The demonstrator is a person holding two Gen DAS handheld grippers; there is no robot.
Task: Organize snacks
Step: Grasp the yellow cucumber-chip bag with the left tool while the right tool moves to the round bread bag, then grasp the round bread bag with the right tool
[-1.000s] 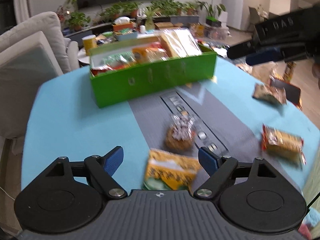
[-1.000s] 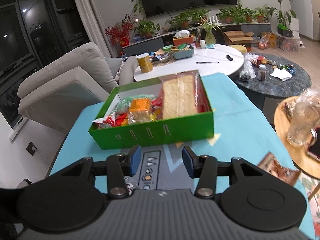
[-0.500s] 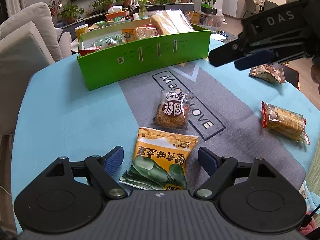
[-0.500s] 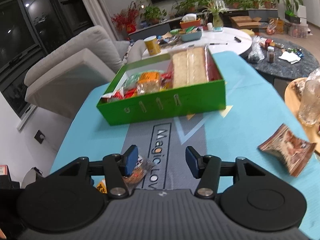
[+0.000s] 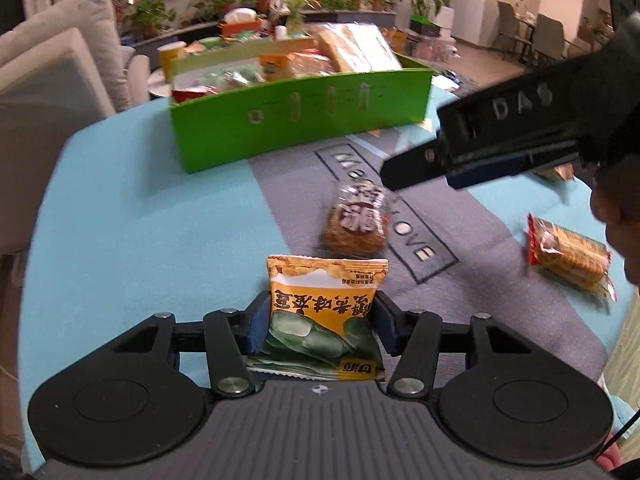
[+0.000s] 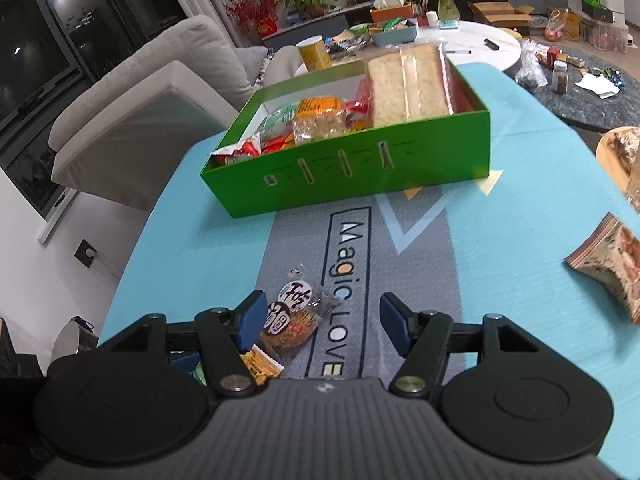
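The left gripper point(image 5: 320, 322) is clamped on a yellow pea packet point(image 5: 324, 312), its blue pads point(image 5: 256, 326) pressing the packet's two sides near the bottom of the left view. The packet stands up between the fingers, its top edge toward the far side.

Just beyond it, on the grey strip of the table mat point(image 5: 132, 232), lies a round cracker in clear wrap point(image 5: 358, 220). Farther still sits the green box point(image 5: 304, 120), already holding a long bread pack point(image 6: 406, 86) at its right end and several small packets at its left. To the right on the mat lies a biscuit pack point(image 5: 568, 254) with red ends.

The right gripper point(image 6: 322, 322) hangs above the mat with its fingers spread and nothing between them; in the left view it point(image 5: 416, 170) reaches in from the right, over the cracker. In the right view the cracker point(image 6: 292, 316) shows just inside the left finger, below it. A brown packet point(image 6: 608, 266) lies at the right edge of the mat, well apart from the box point(image 6: 360, 176).
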